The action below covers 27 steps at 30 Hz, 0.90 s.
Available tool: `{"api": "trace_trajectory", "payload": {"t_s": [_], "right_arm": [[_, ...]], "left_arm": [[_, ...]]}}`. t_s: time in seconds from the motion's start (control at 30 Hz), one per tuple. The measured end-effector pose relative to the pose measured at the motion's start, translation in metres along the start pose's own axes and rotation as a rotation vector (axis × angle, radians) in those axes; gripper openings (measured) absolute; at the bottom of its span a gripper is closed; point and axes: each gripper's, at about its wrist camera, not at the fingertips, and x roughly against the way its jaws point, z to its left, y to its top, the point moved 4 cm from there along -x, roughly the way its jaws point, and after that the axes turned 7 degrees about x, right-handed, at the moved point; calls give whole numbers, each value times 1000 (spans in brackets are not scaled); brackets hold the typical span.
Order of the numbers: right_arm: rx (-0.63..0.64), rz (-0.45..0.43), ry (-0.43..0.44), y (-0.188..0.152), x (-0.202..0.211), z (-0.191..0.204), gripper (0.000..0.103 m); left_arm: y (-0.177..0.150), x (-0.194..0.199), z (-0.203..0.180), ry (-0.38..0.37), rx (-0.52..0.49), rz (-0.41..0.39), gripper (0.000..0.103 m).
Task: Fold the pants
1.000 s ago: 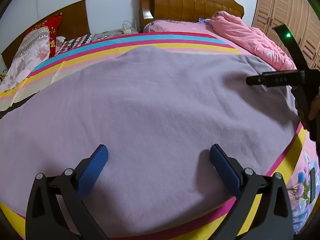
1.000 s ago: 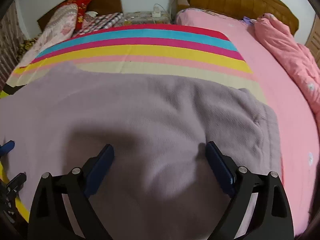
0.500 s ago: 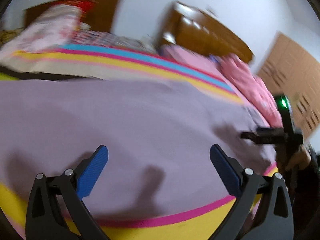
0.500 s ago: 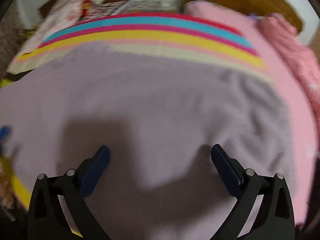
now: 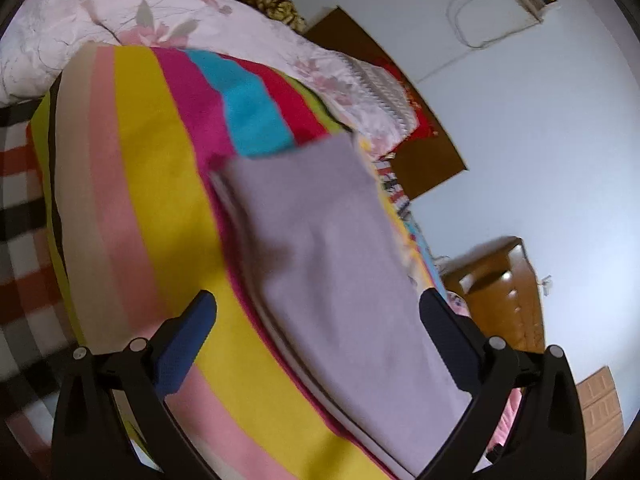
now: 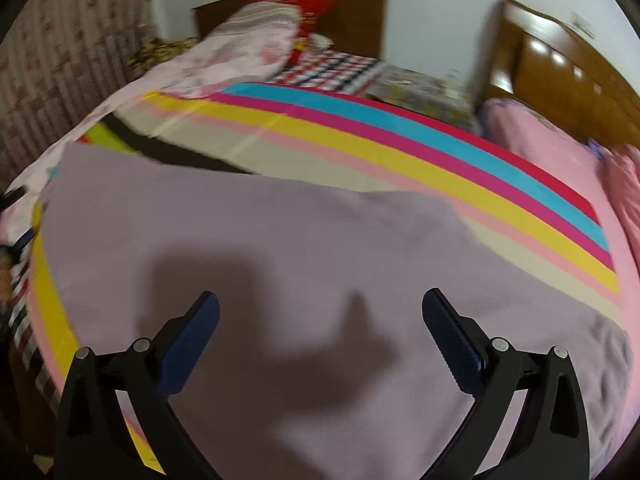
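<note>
Pants (image 6: pixel 280 280) lie flat on the striped blanket (image 6: pixel 400 152), long edge toward us, one end visible in the left view (image 5: pixel 320 240). Left gripper (image 5: pixel 318 320) spread, nothing between the jaws. Right gripper (image 6: pixel 320 320) jaws have just been opening, now spread, nothing between them, above the middle of the cloth. Likely next: we pinch both layers at the end corners, lift together, keep edges aligned. Bed, pink quilt (image 6: pixel 560 152), wooden headboard (image 6: pixel 560 64), white wall (image 5: pixel 540 120).
</note>
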Motion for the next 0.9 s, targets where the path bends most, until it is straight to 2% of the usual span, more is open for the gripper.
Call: {"api": "trace_trajectory", "payload": {"t_s": [0.1,0.23,0.27,0.3,0.33,0.37,0.53,0.67,0.73,0.8,0.9], "right_arm": [[39,9,-4,5,-6,3,98],[22,28,-12,0,-7,3,98],[9,30,-8,0,-9,0,98],[-6,32,-3,-1,-9,-3,98],[-17,33,2,-1,-10,-4,98],[-28,33,8,-1,-11,-5,98],[-17,12,33,8,-11,5,98],[-5,-4,64,12,-10,18,98],[-10,-17,113,18,-10,29,98],[23,-43,184,29,-11,53,98],[154,-69,225,46,-18,98,98]], "left_arm": [[13,-16,10,-48,32,24,97],[20,-26,0,-22,-37,13,96],[24,-28,-2,-3,-59,2,90],[24,-30,-5,31,-92,-14,76],[25,-33,-7,62,-119,-24,68],[22,-37,-10,105,-159,-27,51],[19,-38,-11,140,-205,-56,42],[19,-33,-15,174,-243,-87,23],[19,-29,-16,171,-247,-84,20],[20,-28,-19,177,-256,-88,17],[21,-22,-32,187,-290,-120,15]]}}
